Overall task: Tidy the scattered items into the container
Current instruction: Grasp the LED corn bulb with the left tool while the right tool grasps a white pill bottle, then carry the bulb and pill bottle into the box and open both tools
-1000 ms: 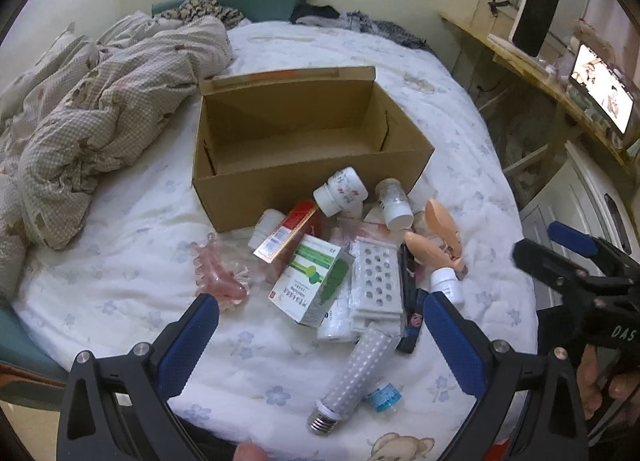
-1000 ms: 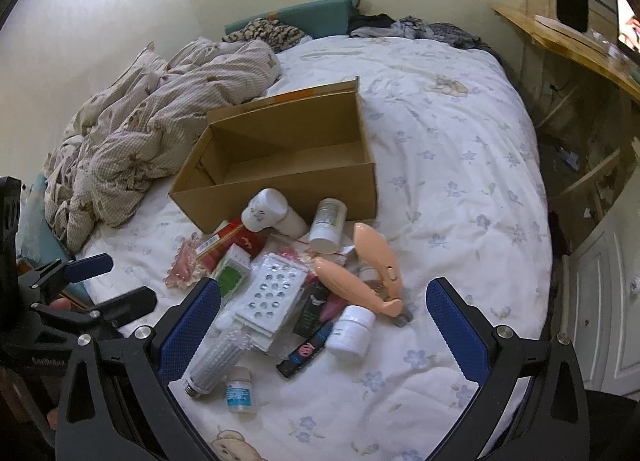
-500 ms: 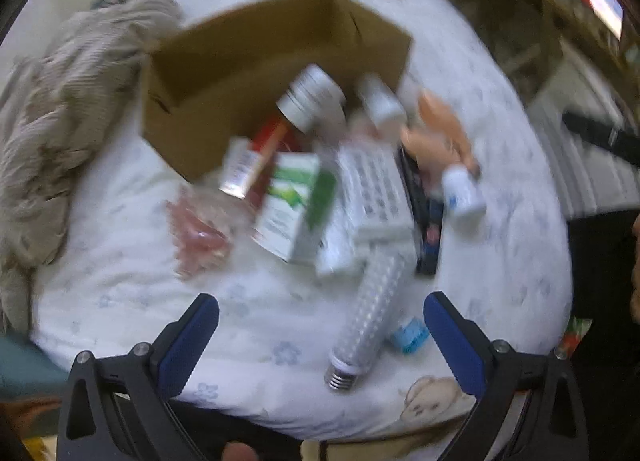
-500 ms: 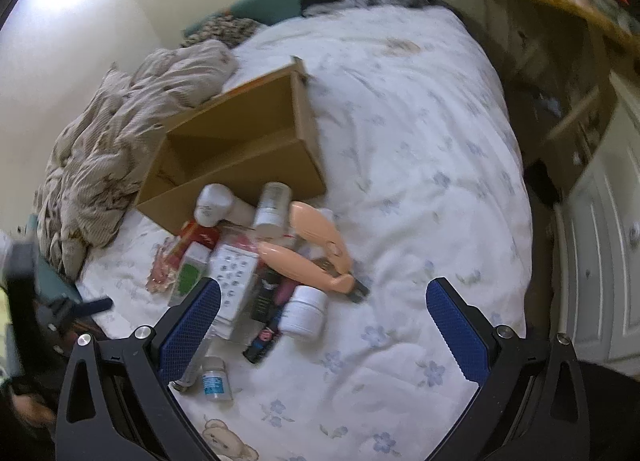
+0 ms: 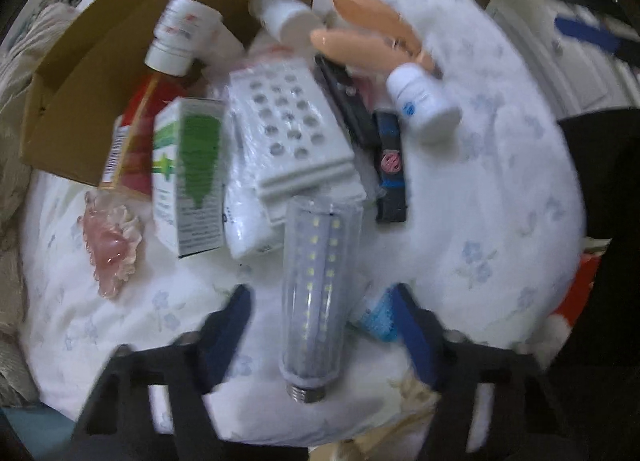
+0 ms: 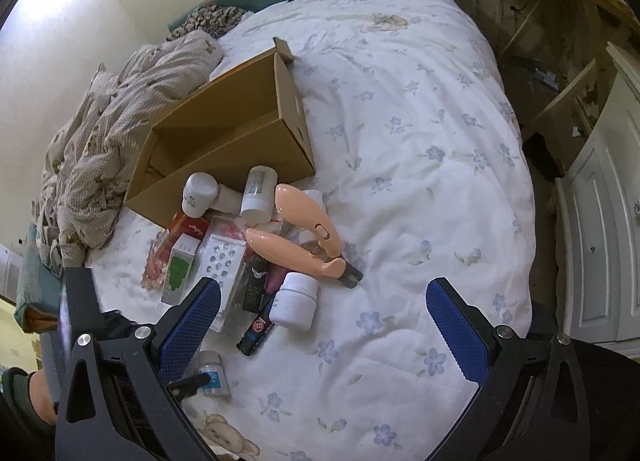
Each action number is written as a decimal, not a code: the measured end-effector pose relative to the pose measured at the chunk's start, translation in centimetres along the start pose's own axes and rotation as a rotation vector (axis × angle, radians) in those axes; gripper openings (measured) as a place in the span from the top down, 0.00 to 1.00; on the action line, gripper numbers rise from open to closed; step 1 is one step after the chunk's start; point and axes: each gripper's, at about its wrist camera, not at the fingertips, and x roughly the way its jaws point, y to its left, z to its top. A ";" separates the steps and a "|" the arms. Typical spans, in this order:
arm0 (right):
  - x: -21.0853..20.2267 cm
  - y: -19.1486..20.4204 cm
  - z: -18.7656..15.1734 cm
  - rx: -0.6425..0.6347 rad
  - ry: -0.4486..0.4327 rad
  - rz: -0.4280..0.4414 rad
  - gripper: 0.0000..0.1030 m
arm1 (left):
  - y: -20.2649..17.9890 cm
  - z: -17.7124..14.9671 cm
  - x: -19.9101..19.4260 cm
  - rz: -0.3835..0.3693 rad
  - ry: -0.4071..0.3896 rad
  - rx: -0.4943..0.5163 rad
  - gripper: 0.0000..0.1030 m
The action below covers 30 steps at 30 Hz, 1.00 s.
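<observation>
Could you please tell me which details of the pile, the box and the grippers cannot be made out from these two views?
- Printed text on the green and white box: left wrist view, motion blur.
- Cardboard box floor: right wrist view, its near wall hides it; left wrist view cuts it off.
- LED bulb: right wrist view, hidden behind the right gripper.
- Left gripper: fingers straddle the bulb; contact unclear through blur.

I am seeing left wrist view all smeared. Left gripper [image 5: 322, 325] fingers looking fuzzy. Printing on green box [image 5: 191, 177] not reading clear for me. Cardboard box [image 5: 132, 41] getting cut off by top edge. Small blue-label bottle [image 5: 378, 319] hiding half behind right finger. In right wrist view, same bottle [image 6: 212, 375] hiding partly behind dark gripper part.
</observation>
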 end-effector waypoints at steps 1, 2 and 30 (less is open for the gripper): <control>0.3 0.2 0.0 -0.016 0.009 -0.007 0.00 | 0.1 0.1 0.2 0.008 -0.001 -0.005 0.63; 0.9 0.3 -0.1 -0.030 0.027 -0.009 0.00 | 0.2 0.2 0.2 0.026 -0.003 -0.010 0.68; 8.6 2.3 -2.2 -0.056 0.255 0.035 0.58 | 8.6 -3.5 -15.4 0.058 -0.457 -0.327 0.70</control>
